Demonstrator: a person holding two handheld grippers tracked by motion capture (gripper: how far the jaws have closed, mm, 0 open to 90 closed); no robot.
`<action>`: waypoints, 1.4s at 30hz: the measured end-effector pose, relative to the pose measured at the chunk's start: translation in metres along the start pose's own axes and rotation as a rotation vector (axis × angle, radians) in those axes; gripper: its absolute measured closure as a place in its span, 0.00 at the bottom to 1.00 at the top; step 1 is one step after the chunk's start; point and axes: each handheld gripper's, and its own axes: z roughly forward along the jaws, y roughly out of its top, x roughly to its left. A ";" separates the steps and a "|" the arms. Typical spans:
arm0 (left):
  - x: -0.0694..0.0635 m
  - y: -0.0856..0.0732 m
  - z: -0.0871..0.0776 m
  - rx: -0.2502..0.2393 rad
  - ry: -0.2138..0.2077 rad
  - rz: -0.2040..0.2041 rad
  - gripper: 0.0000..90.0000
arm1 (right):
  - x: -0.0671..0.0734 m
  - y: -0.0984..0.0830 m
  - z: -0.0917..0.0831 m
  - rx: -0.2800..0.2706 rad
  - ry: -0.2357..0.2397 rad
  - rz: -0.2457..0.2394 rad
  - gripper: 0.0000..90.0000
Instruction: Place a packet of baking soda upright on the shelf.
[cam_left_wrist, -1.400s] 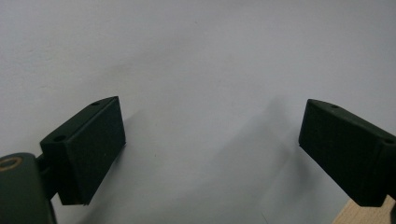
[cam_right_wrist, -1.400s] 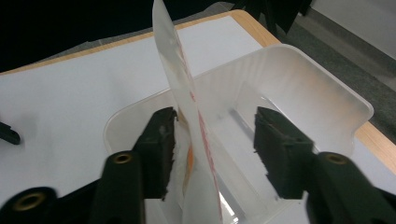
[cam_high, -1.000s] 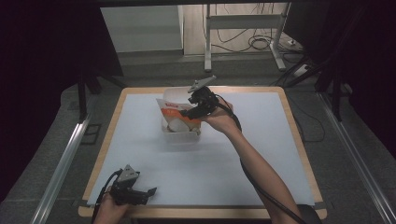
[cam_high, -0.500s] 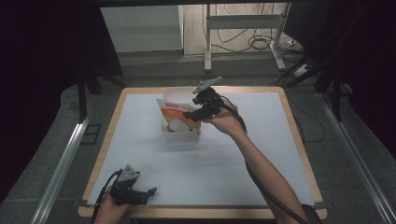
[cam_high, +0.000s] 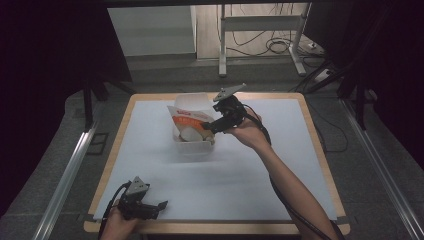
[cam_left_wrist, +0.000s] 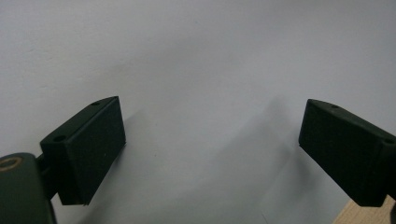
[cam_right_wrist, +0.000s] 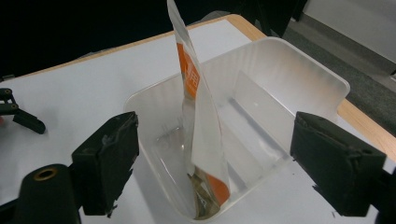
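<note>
Stood upright in the clear bin, orange-and-white pouch, edge-on between the right gripper's just-widened, released jaws; left gripper open, empty, well apart.

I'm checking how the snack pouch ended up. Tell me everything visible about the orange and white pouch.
The orange and white pouch is a flat, glossy packet that looks like plastic film, white with orange print. It stands on edge inside the translucent plastic bin, its bottom corner on the bin's floor, its top rising above the rim. The right tongs are open around it, not pressing it.
</note>
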 end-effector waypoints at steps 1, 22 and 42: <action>0.000 0.000 0.000 0.000 0.000 -0.001 0.08 | 0.000 -0.001 -0.001 -0.001 0.001 0.002 0.16; 0.000 0.001 -0.005 -0.052 0.000 -0.009 0.08 | 0.000 -0.031 -0.024 0.000 -0.031 0.010 0.10; 0.000 0.003 -0.009 -0.090 0.021 -0.006 0.07 | 0.002 -0.078 -0.046 0.018 -0.072 0.045 0.06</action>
